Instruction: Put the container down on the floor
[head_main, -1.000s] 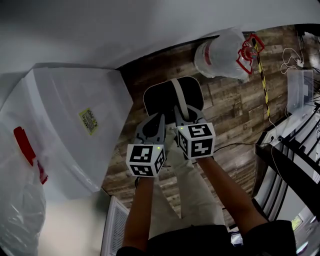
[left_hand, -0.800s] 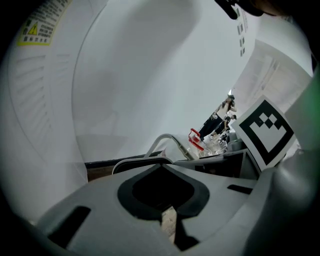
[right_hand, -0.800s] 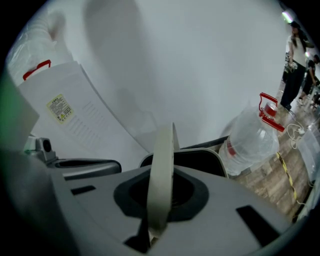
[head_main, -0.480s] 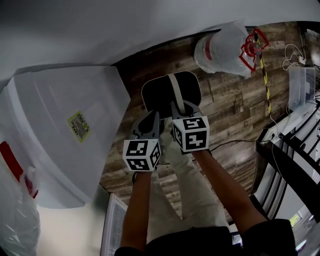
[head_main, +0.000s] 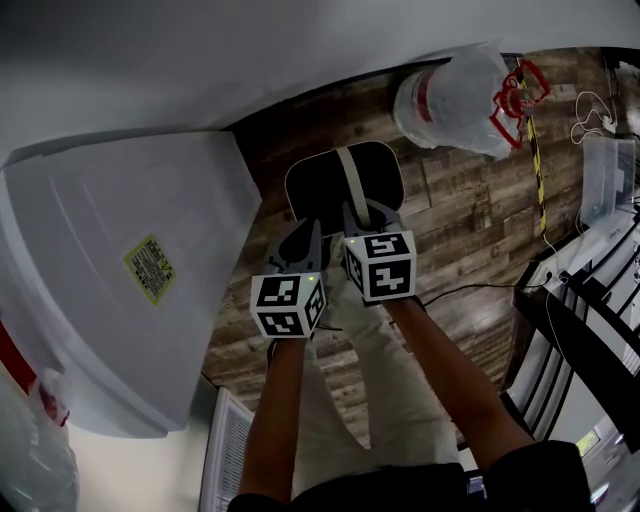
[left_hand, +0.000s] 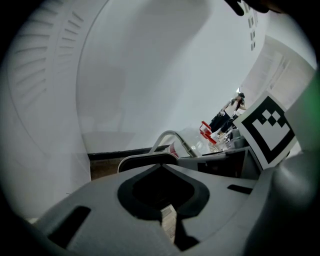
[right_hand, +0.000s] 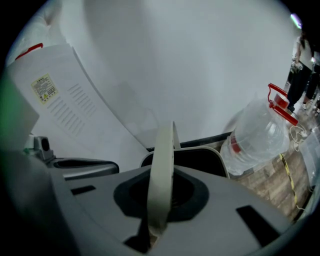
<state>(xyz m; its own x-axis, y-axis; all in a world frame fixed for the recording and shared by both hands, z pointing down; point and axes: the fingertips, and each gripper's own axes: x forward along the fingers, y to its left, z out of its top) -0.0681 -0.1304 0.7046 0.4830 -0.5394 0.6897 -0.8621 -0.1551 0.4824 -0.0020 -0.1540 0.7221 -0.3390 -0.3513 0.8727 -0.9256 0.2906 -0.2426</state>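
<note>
A black container (head_main: 315, 190) with a pale rim and a pale bail handle (head_main: 352, 178) hangs just above the wood floor by the wall. My right gripper (head_main: 366, 216) points steeply down and is shut on that handle; in the right gripper view the handle strap (right_hand: 162, 165) runs up between the closed jaws, with the container's mouth (right_hand: 200, 160) beyond. My left gripper (head_main: 304, 236) hangs close beside it on the left, shut with nothing in it. In the left gripper view a sliver of floor shows through its jaws (left_hand: 168, 220), and the handle (left_hand: 172, 137) arches ahead.
A big white lidded bin (head_main: 110, 280) with a yellow label fills the left. A large clear water jug (head_main: 450, 95) with a red handle lies on the floor (head_main: 460, 230) behind the container. Dark shelving (head_main: 590, 310), a clear box (head_main: 610, 170) and cables stand at right.
Both grippers and the hanging container have sunk a little toward the floor. The right gripper's hold on the handle is unchanged.
</note>
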